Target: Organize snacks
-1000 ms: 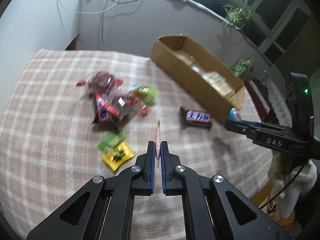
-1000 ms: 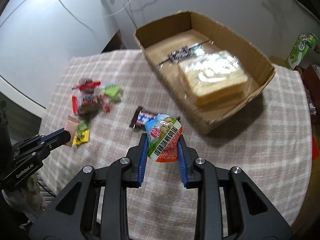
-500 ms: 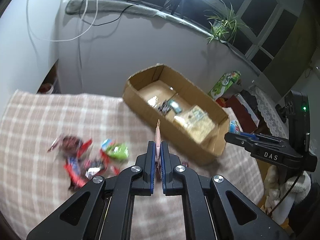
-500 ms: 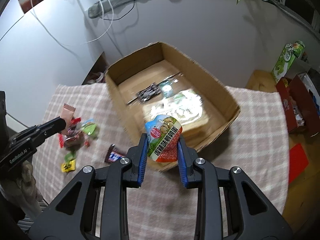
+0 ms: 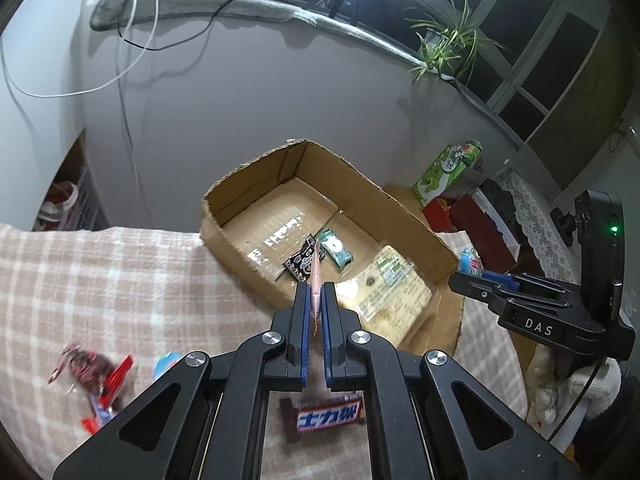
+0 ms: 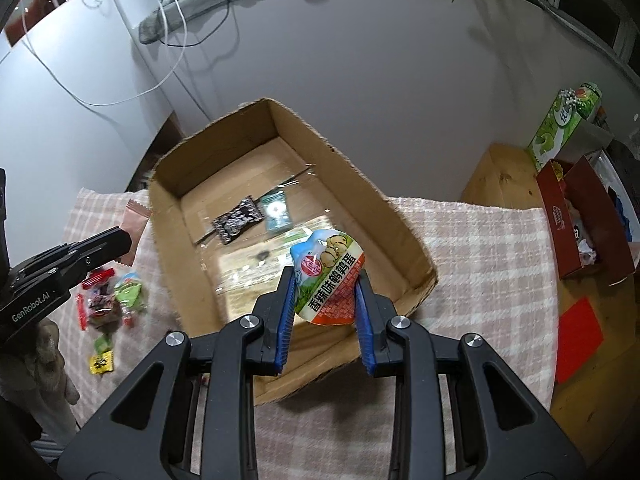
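left claw [image 5: 316,292]: black, blue pads, silver screws | right claw [image 6: 325,292]: same

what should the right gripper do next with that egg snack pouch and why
Probably ease forward a little, then open. The right gripper is shut on the egg snack pouch, which sits in line with the cardboard box's near end, above the wrapped bread.

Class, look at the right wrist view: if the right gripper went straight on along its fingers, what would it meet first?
Probably the clear bread bag inside the cardboard box; the right gripper, shut on the quail egg pouch, hangs above it, though depth is uncertain.
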